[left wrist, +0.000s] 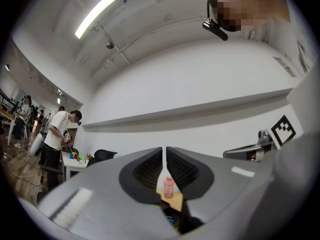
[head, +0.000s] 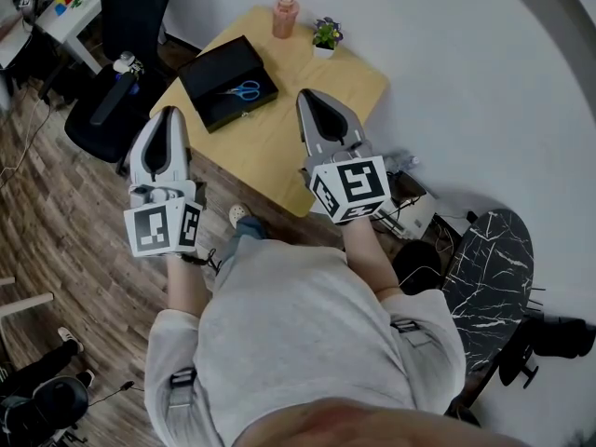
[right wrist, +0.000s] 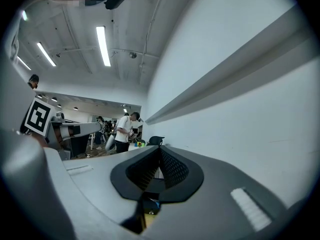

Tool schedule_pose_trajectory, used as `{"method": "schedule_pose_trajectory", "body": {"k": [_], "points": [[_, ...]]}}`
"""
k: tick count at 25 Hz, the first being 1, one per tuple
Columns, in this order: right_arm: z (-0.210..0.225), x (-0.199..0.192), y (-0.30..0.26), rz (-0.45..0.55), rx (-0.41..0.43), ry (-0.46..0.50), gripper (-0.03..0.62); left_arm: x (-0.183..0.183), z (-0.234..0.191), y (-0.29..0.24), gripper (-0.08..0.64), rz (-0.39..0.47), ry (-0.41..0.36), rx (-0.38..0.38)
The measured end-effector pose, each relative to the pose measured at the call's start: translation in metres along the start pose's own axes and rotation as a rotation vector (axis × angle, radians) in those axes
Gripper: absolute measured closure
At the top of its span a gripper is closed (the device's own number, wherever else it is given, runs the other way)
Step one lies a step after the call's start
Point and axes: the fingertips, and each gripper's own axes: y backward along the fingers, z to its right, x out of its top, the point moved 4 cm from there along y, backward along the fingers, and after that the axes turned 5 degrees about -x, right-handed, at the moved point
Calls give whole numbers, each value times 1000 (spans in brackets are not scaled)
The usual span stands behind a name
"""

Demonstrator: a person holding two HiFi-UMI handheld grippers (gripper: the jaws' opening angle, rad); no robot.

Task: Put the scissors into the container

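Blue-handled scissors (head: 244, 90) lie inside an open black container (head: 212, 70) on the left part of a small wooden table (head: 279, 147). My left gripper (head: 168, 115) is held up in the air beside the table's left corner, shut and holding nothing. Over the table's near middle my right gripper (head: 313, 98) is raised too, shut and empty, to the right of the container. In the left gripper view the shut left gripper (left wrist: 164, 153) points at the wall, with the pink bottle (left wrist: 169, 187) showing below the tips. The right gripper (right wrist: 160, 153) is likewise closed in its own view.
A pink bottle (head: 285, 17) and a small potted plant (head: 326, 34) stand at the table's far edge. A black office chair (head: 121, 54) sits left of the table on the wood floor. A marbled black stool (head: 492, 268) and cables lie to the right. People stand at desks (left wrist: 57, 134) in the distance.
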Motion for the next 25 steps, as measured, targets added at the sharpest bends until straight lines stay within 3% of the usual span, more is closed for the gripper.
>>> {"method": "schedule_pose_trajectory", "body": {"k": [25], "points": [[9,16,17,47,-34,-17,589,9,14,6,479,19,-2,2]]}}
